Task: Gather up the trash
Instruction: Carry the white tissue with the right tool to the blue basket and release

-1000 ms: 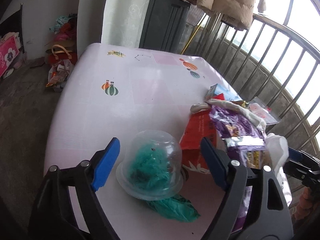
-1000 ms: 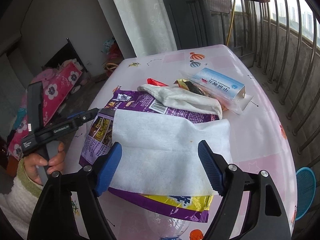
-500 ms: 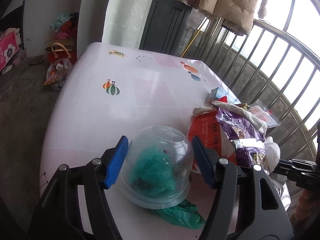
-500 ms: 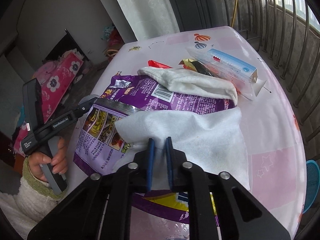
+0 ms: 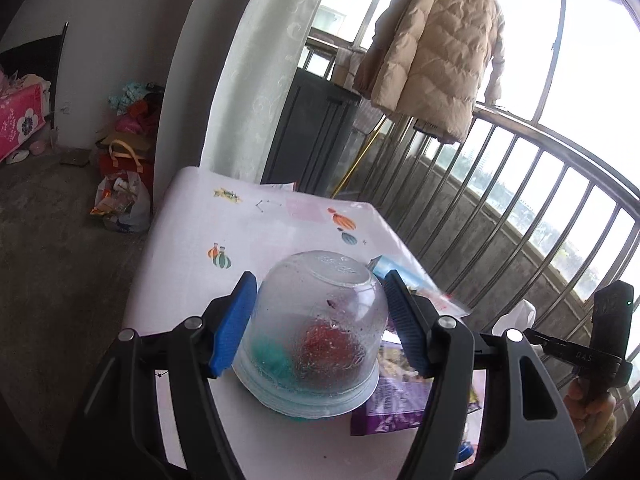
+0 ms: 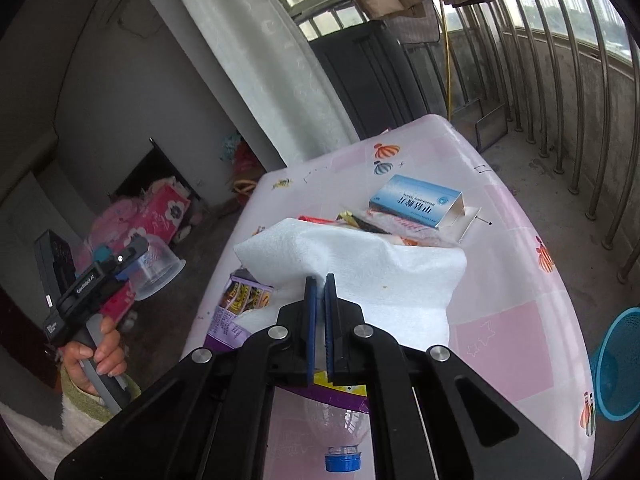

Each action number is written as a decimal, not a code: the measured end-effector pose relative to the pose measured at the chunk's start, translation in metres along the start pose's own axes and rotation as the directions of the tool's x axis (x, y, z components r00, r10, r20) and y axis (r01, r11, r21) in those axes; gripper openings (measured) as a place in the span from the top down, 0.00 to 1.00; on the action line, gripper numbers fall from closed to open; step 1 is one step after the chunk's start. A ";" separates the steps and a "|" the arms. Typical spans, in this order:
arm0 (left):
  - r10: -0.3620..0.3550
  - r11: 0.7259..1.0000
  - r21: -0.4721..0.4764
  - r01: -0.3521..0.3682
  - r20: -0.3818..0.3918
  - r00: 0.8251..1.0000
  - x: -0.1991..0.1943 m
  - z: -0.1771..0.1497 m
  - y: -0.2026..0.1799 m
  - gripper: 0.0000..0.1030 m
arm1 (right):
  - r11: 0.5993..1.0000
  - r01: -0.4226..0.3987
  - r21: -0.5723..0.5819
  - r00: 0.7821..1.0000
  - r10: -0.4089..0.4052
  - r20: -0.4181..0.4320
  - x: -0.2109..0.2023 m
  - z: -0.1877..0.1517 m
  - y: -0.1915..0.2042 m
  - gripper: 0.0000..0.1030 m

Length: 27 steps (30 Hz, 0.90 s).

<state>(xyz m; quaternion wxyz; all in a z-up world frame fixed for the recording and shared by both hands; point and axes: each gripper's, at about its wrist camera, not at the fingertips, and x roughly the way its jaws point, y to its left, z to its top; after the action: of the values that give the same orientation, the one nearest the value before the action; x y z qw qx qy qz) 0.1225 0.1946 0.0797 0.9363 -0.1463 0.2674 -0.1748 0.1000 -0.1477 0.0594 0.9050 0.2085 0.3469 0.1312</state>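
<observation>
My left gripper point(image 5: 318, 314) is shut on a clear upturned plastic cup point(image 5: 320, 320) and holds it above the pink table point(image 5: 240, 232); the cup also shows in the right wrist view point(image 6: 158, 270). My right gripper point(image 6: 320, 292) is shut on a white foam sheet point(image 6: 372, 260) and lifts its near edge off the table. A purple snack bag point(image 6: 240, 300) lies under the sheet. A blue and white box point(image 6: 416, 200) and some wrappers point(image 6: 360, 220) lie behind it.
A blue mesh basket point(image 6: 616, 364) stands on the floor to the right of the table. A clear bottle with a blue cap point(image 6: 342, 458) lies at the near table edge. Metal railings point(image 5: 520, 208) run along the right side. A white bag of rubbish point(image 5: 124, 204) sits on the floor at left.
My left gripper closed on the clear cup and lifted it off the green scrap. My right gripper closed on the white foam sheet and raised it.
</observation>
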 end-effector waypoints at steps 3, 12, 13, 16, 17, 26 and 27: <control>-0.072 0.997 -0.028 0.073 0.017 0.997 -0.010 0.009 -0.017 0.40 | 0.998 -0.044 0.047 0.998 0.042 0.053 -0.028 0.002 -0.015 0.96; -0.266 0.962 0.018 0.271 -0.137 0.954 0.040 0.001 -0.126 0.40 | 0.976 -0.068 0.208 0.976 0.022 0.216 -0.101 -0.008 -0.089 0.96; -0.276 0.958 0.037 0.286 -0.165 0.947 0.052 -0.001 -0.144 0.40 | 0.971 -0.067 0.231 0.971 0.011 0.238 -0.110 -0.011 -0.100 0.96; -0.310 0.938 0.059 0.340 -0.289 0.906 0.099 -0.012 -0.199 0.40 | 0.954 -0.059 0.293 0.954 -0.033 0.299 -0.135 -0.017 -0.134 0.96; -0.331 0.930 0.042 0.365 -0.336 0.882 0.117 -0.017 -0.216 0.40 | 0.946 -0.059 0.320 0.948 -0.047 0.314 -0.142 -0.020 -0.148 0.96; -0.251 0.892 0.136 0.432 -0.644 0.722 0.268 -0.107 -0.400 0.40 | 0.767 -0.142 0.626 0.902 -0.159 0.400 -0.160 -0.064 -0.301 0.96; -0.237 0.886 0.151 0.439 -0.666 0.707 0.282 -0.121 -0.418 0.40 | 0.739 -0.150 0.657 0.896 -0.179 0.406 -0.160 -0.069 -0.319 0.96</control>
<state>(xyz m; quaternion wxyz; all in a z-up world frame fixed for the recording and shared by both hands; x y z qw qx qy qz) 0.1762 -0.3160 0.0082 0.7537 0.0168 0.5033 -0.4223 -0.0334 -0.4695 -0.0450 0.8232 0.5423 0.1564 -0.0615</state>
